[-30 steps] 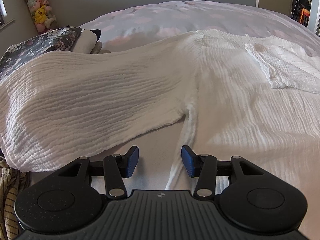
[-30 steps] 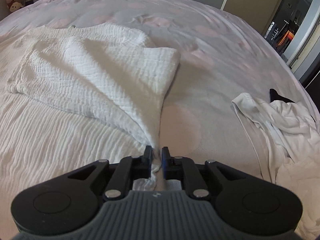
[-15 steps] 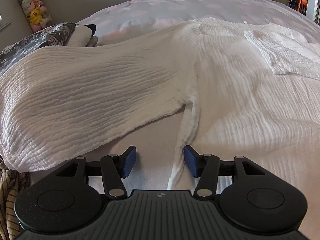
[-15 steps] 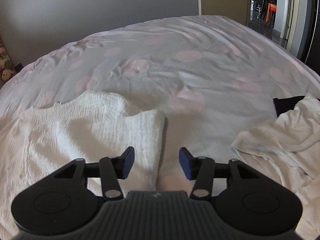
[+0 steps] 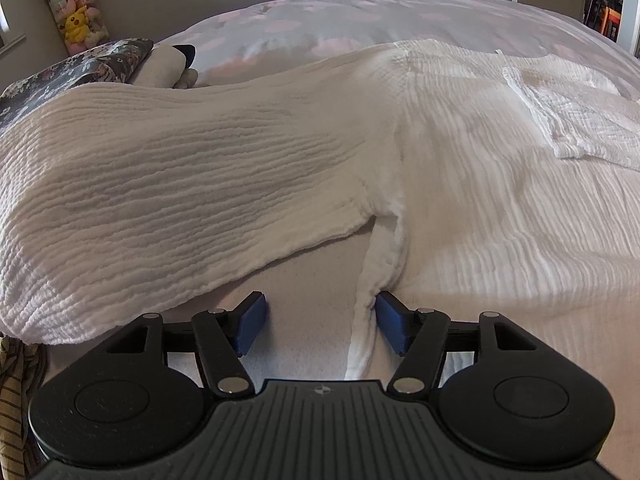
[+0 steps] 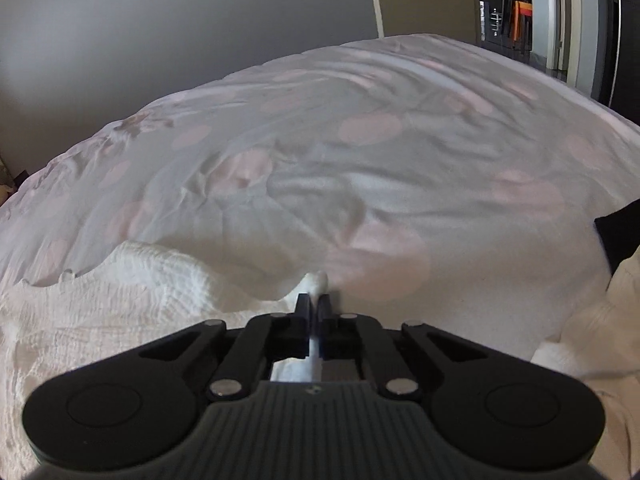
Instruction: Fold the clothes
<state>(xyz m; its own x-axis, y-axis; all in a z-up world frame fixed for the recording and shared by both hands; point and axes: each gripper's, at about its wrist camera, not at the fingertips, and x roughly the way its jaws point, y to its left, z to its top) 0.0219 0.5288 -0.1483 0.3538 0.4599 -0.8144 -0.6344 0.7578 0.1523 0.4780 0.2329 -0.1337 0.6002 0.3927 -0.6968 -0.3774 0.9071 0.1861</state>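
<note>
A white crinkled garment (image 5: 460,184) lies spread on the bed, its left sleeve (image 5: 180,200) stretched out to the left. The right sleeve (image 5: 572,120) lies folded over the body. My left gripper (image 5: 320,320) is open, low over the bed near the armpit, with the garment's side edge (image 5: 372,300) between its blue pads. My right gripper (image 6: 314,312) is shut on a fold of the white garment (image 6: 316,282), whose body (image 6: 120,300) lies at lower left.
The bed has a pale cover with pink dots (image 6: 372,128). A floral pillow (image 5: 68,72) and soft toys (image 5: 76,20) are at the far left. Other white clothes (image 6: 600,320) and a dark item (image 6: 620,236) lie at right. A doorway (image 6: 520,12) is beyond the bed.
My right gripper opened half a second ago and has now shut again on a fold of the garment, farther up the bed. My left gripper stayed open and edged forward.
</note>
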